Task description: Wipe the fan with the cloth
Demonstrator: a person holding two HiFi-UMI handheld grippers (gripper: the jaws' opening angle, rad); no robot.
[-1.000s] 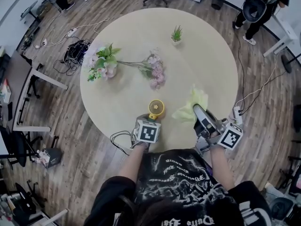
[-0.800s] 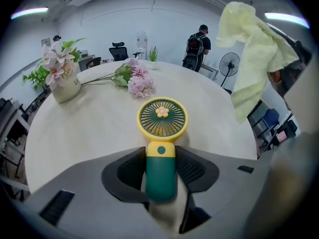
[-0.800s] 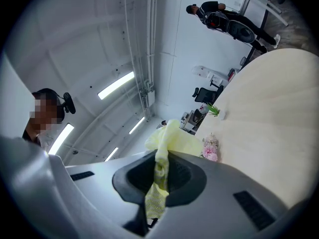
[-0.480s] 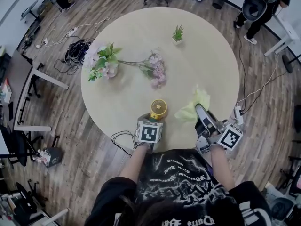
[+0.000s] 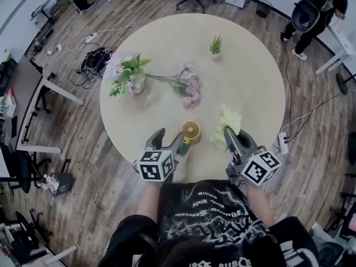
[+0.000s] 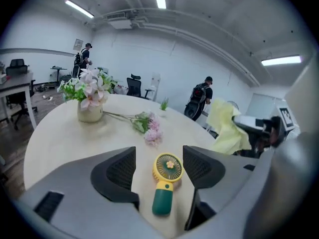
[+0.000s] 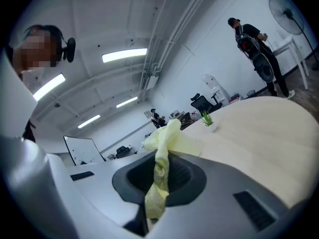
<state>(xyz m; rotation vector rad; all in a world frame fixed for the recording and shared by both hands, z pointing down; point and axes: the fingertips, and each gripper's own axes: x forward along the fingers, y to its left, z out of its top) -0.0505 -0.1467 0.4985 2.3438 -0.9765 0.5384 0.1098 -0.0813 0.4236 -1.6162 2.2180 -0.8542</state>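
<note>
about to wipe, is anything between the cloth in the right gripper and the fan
Nothing visible: only bare table separates the yellow cloth in the right gripper from the handheld fan. The left gripper, fingers opening and empty, is at the fan's other side.

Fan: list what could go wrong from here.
The fan lies loose on the table. The left gripper is opening its jaws around it without pressing, so a wipe may shove it toward the near edge.
The right gripper pinches only a bunched strip of cloth, which may slip out.
</note>
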